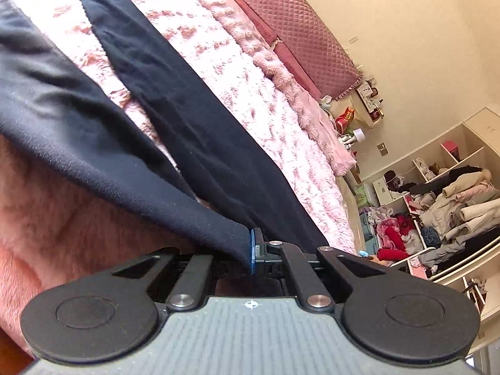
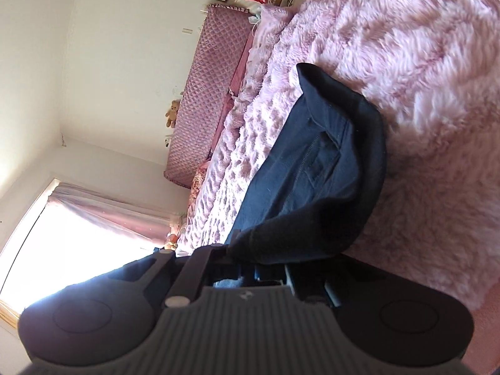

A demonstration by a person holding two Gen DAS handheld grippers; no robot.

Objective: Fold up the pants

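Left wrist: left claw (image 1: pixel 251 250) pinches pants (image 1: pixel 187 143) edge; right claw (image 2: pixel 247 250) clamps waistband over blanket (image 2: pixel 422 93)

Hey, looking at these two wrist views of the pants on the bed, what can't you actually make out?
- Left wrist view: the left gripper fingertips, buried in the dark pants.
- Right wrist view: the right gripper fingertips, covered by bunched pants fabric.
- Left wrist view: the pants' far end, cut off by the frame's top edge.

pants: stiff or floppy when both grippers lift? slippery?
Likely floppy: the pants sag in loose folds between the left gripper and the blanket. Probably not slippery: the cloth looks matte and fleecy. The fluffy blanket may drag on them; the right gripper holds a bunched edge.
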